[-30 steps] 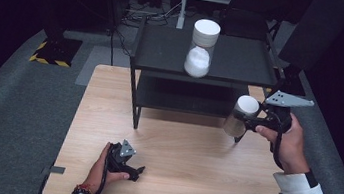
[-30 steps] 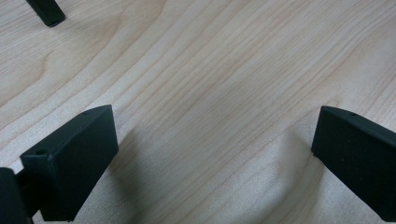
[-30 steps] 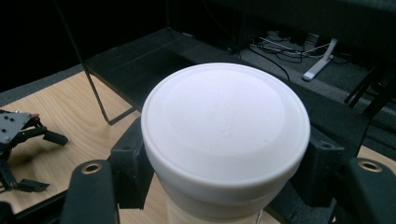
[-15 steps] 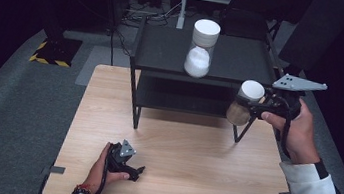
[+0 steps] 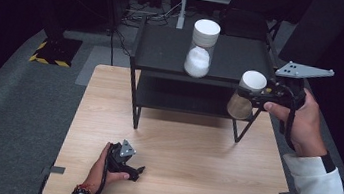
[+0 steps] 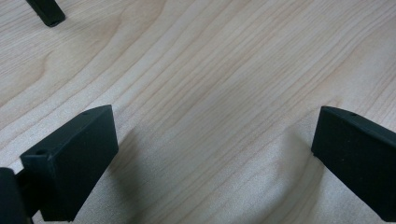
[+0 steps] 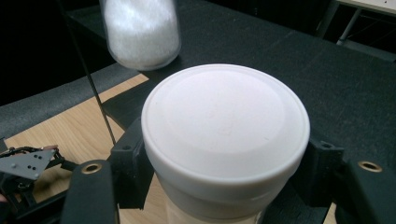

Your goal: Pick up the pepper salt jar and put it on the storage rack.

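Observation:
A clear jar with a white lid (image 5: pixel 247 94) hangs in the air at the right front corner of the black shelf (image 5: pixel 166 51), held just below its lid by my right gripper (image 5: pixel 255 97). In the right gripper view the white lid (image 7: pixel 225 122) sits between the two black jaws, which press on the jar's neck. A second white-lidded jar (image 5: pixel 201 48) holding white powder stands on the shelf's top, and its lower part (image 7: pixel 140 30) is in the right gripper view too. My left gripper (image 5: pixel 135 173) rests on the wooden table (image 5: pixel 187 159) near the front left, jaws wide apart over bare wood (image 6: pixel 210 116).
The black two-tier shelf stands on thin legs (image 5: pixel 135 117) at the table's far half. Grey carpet (image 5: pixel 18 102) surrounds the table, with a yellow-black striped mat (image 5: pixel 52 53) at the far left and cables and a chair behind the shelf.
My right gripper has lifted the jar from beside the shelf's lower tier up to about the level of the top surface. The left gripper has stayed put.

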The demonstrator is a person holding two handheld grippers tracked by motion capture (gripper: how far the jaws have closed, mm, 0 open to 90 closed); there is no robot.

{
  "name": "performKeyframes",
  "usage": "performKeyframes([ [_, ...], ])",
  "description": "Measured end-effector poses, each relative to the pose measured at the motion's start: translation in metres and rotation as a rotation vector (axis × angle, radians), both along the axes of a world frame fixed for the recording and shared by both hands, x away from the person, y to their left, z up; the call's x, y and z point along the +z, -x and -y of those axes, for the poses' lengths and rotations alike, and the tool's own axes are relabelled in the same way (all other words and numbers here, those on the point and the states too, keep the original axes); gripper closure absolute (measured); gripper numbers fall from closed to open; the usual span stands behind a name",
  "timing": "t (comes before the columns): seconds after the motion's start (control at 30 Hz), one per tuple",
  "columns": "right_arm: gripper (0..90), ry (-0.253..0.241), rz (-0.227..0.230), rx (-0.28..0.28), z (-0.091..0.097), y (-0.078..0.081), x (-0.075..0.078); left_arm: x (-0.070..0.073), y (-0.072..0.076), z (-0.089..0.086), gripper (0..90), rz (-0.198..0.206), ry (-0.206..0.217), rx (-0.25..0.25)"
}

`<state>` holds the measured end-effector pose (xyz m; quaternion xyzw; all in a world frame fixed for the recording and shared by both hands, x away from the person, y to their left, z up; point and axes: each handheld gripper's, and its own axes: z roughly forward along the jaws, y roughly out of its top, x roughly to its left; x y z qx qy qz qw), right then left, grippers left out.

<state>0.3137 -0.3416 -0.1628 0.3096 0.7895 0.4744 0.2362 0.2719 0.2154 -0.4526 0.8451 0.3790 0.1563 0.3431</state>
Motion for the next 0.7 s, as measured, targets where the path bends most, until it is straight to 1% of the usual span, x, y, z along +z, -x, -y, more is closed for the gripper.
performKeyframes([
  [0.1,33.3,0.003,0.008,-0.006,-0.003,0.0,0.006,0.0,0.0,0.0,0.1,0.001,-0.001,0.0],
  [0.2,33.3,-0.011,0.013,0.002,-0.002,-0.001,0.009,0.0,0.0,0.0,0.1,0.001,-0.001,0.0],
  [0.43,33.4,-0.012,0.025,0.013,-0.007,-0.002,0.017,0.0,0.0,0.0,0.2,0.001,-0.002,-0.001],
  [0.7,33.3,-0.021,0.038,0.024,-0.01,-0.006,0.021,0.0,-0.001,0.0,0.1,0.001,-0.001,-0.005],
])
